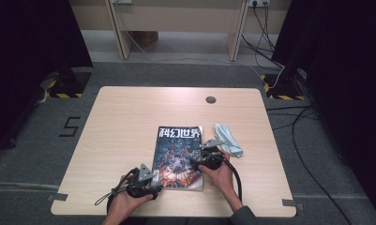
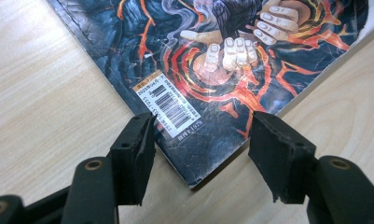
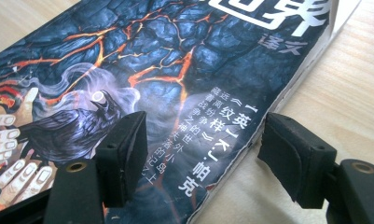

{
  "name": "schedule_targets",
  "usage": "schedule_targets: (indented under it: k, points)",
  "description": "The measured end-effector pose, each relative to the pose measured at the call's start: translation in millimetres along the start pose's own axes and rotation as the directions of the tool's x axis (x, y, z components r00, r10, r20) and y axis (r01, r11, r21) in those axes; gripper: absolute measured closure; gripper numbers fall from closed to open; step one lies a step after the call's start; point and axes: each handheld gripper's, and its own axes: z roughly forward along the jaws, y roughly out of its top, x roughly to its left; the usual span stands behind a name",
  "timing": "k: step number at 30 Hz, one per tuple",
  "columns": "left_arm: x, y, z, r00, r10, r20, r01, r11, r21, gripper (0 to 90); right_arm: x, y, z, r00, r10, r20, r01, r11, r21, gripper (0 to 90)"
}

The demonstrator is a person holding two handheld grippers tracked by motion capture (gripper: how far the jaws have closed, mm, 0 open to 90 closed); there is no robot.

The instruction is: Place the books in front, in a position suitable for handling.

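On pale wooden surface (image 1: 129, 122), dark glossy paperback magazine (image 1: 178, 157): light, floppy; take by edges. Left tongs (image 2: 201, 135), right tongs (image 3: 203, 140) open, straddling corner and edge.

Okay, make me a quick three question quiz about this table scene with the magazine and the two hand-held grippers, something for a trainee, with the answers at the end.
1. True or false: the left hand-held gripper has its jaws clamped shut on the magazine.
2. What lies on the table just right of the magazine? A) a light blue cloth B) a mug C) a pen
3. Which part of the magazine sits between the open jaws of the right hand-held gripper?

Key
1. False: the jaws stand open around its bar-coded corner.
2. A, the light blue cloth.
3. Its page-side edge, the right edge in the high view.
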Motion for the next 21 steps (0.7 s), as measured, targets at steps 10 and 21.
schedule_targets:
  k: [10, 21]
  points:
    - [2.9, 1.3, 2.6, 0.9997, -0.023, 0.012, 0.023, 0.9993, -0.031, 40.6, -5.4, 4.2, 1.1, 0.9999, -0.012, 0.005, 0.011, 1.0, 0.005, 32.4]
    - [20.5, -7.5, -9.5, 0.9934, -0.114, 0.01, 0.115, 0.9878, -0.105, 34.3, -33.1, 14.6, -33.9, 0.9981, 0.035, 0.051, -0.029, 0.993, -0.115, 26.7]
